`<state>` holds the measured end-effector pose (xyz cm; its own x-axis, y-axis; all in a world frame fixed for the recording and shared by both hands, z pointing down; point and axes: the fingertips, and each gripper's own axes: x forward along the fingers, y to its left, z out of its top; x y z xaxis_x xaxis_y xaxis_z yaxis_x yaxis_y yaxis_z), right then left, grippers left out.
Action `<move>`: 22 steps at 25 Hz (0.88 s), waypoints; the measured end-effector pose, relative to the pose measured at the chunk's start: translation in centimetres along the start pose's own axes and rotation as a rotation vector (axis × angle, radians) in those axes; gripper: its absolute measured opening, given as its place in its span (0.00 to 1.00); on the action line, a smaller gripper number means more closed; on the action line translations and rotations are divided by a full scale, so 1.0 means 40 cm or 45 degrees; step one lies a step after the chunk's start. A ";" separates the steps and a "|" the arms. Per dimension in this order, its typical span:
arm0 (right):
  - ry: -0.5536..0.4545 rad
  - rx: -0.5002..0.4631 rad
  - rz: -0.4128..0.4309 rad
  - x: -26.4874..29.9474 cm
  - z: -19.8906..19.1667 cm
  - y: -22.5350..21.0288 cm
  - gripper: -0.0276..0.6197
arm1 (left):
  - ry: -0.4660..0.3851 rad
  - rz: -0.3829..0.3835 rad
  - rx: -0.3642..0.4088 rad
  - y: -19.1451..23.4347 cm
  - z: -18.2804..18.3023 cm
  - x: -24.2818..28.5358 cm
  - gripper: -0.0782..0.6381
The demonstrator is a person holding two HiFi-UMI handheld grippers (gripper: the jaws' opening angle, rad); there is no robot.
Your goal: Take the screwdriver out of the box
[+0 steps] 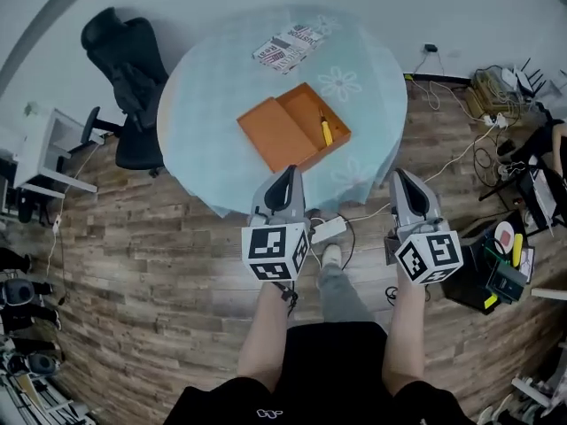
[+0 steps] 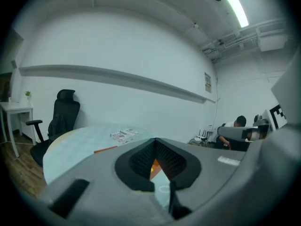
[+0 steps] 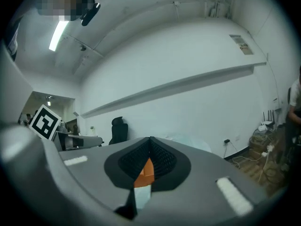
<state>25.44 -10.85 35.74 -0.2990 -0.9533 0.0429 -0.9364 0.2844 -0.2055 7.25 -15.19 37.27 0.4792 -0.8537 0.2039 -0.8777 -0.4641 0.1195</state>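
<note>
Pale-blue-clothed round table (image 1: 221,87) carries an open orange box (image 1: 306,106) whose yellow screwdriver (image 1: 326,131) lies pointing away from the person, ahead between the shut, empty left gripper (image 1: 288,172) and right gripper (image 1: 400,176), seemingly nearer the left.

The jaws hide most of the orange box (image 2: 154,167).

Matt cloth (image 1: 213,104) on surface (image 1: 177,73); matt orange card-like box (image 1: 292,127); yellow plastic screwdriver (image 1: 326,132) handle; wood-plank floor (image 1: 159,264) at 8 o'clock.
</note>
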 end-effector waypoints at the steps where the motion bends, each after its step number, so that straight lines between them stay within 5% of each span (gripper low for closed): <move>1: 0.025 0.015 0.008 0.038 -0.017 -0.022 0.06 | 0.031 0.003 -0.006 0.006 -0.017 0.040 0.11; 8: 0.060 0.076 0.099 0.257 -0.026 -0.084 0.06 | 0.094 0.048 0.011 0.066 -0.007 0.200 0.11; 15: 0.119 0.073 0.233 0.401 -0.026 -0.034 0.06 | 0.095 0.110 0.030 0.153 0.041 0.239 0.11; 22: 0.293 0.000 0.233 0.482 -0.102 -0.011 0.06 | 0.120 0.082 -0.070 0.230 0.004 0.306 0.11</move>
<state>19.34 -28.95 40.67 -0.4965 -0.8382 0.2258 -0.8632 0.4492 -0.2304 5.03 -29.94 40.70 0.4224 -0.8543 0.3028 -0.9063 -0.3929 0.1557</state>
